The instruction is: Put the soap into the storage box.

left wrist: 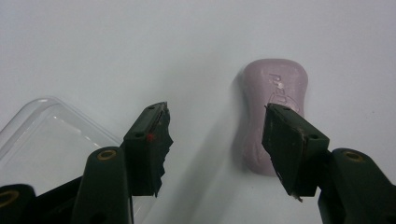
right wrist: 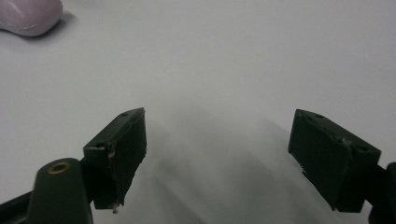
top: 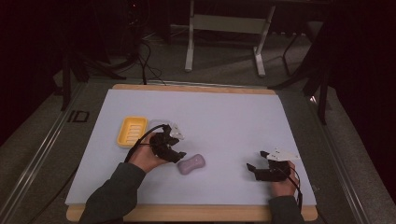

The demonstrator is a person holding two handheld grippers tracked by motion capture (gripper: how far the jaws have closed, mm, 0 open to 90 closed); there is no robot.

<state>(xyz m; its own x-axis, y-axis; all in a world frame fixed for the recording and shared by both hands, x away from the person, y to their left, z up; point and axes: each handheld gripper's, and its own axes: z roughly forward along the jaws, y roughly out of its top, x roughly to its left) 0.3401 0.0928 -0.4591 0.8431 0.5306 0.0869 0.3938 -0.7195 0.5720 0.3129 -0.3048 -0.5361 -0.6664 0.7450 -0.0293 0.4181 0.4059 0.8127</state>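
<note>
Both hand-held grippers gape wide, empty, the left (left wrist: pixel 215 140) beside a smooth, waisted lilac soap bar (left wrist: pixel 275 109).

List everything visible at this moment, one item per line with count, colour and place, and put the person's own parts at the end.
soap bar: 1, pale purple, on the mat near its middle, just right of the left gripper
soap dish: 1, yellow, on the mat's left part
clear lid: 1, transparent, lying flat on the mat beside the left gripper
mat: 1, pale lilac, covering the tabletop
table: 1, light wood edge showing around the mat
metal frame: 1, grey, standing on the floor beyond the table
left gripper: 1, black, jaws open, one jaw over the soap bar's near end
right gripper: 1, black, jaws open, over bare mat at the right
hands: 2, each holding a gripper, dark sleeves at the near edge
</note>
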